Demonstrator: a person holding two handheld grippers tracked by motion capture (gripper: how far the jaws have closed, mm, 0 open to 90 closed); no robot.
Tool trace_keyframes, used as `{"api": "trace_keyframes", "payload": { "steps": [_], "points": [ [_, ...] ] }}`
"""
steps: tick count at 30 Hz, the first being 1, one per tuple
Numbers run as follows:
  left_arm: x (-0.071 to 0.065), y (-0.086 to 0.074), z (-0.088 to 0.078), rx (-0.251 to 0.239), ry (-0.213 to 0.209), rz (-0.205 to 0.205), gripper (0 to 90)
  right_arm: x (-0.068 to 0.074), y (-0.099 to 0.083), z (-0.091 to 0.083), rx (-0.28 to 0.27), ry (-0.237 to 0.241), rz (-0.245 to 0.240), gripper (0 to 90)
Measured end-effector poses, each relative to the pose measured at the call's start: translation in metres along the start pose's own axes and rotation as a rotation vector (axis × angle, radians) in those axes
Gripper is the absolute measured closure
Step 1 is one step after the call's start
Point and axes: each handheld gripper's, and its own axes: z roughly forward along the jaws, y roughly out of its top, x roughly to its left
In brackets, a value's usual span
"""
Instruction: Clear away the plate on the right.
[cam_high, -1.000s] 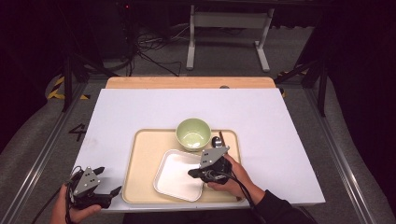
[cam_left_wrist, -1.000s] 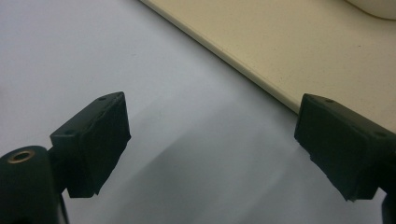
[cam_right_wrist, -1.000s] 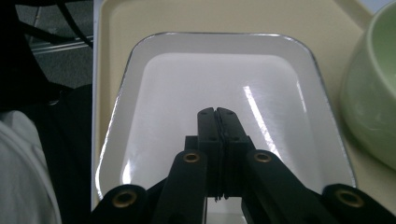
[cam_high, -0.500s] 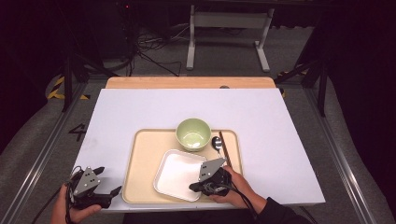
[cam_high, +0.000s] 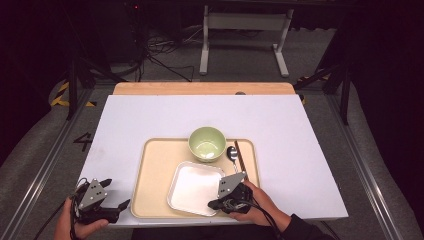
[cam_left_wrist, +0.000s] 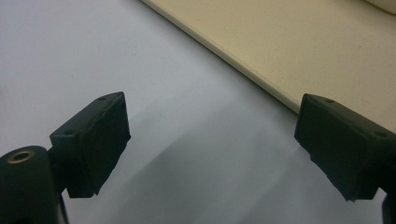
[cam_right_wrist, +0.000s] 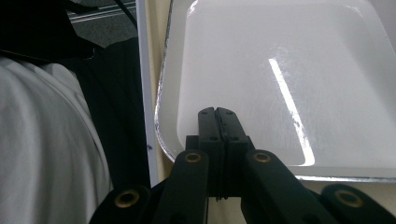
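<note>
On the tan tray (cam_high: 150, 180): a green bowl (cam_high: 207, 142), spoon (cam_high: 232, 153) beside it, and a glossy white plate (cam_high: 195, 187); right gripper (cam_high: 214, 204), jaws together, over the plate's corner; left gripper (cam_high: 117, 202), jaws apart, beside the tray.

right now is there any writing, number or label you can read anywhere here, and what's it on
"4": a dark mark that reads like this digit, on the grey floor strip left of the white table.
Tray, white plate, green bowl, spoon and both hand-held grippers: no text or labels to read.
</note>
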Motion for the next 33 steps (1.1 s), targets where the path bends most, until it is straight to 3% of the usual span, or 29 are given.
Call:
{"api": "trace_keyframes", "payload": {
  "steps": [19, 33],
  "points": [
    [0.0, 0.0, 0.0, 0.002, 0.001, 0.005, 11.1, -0.001, -0.026, -0.024, 0.002, -0.024, 0.042, 89.2],
    [0.0, 0.0, 0.0, 0.001, 0.0, -0.001, 11.1, -0.001, -0.032, -0.029, 0.0, -0.025, 0.059, 88.8]
  ]
}}
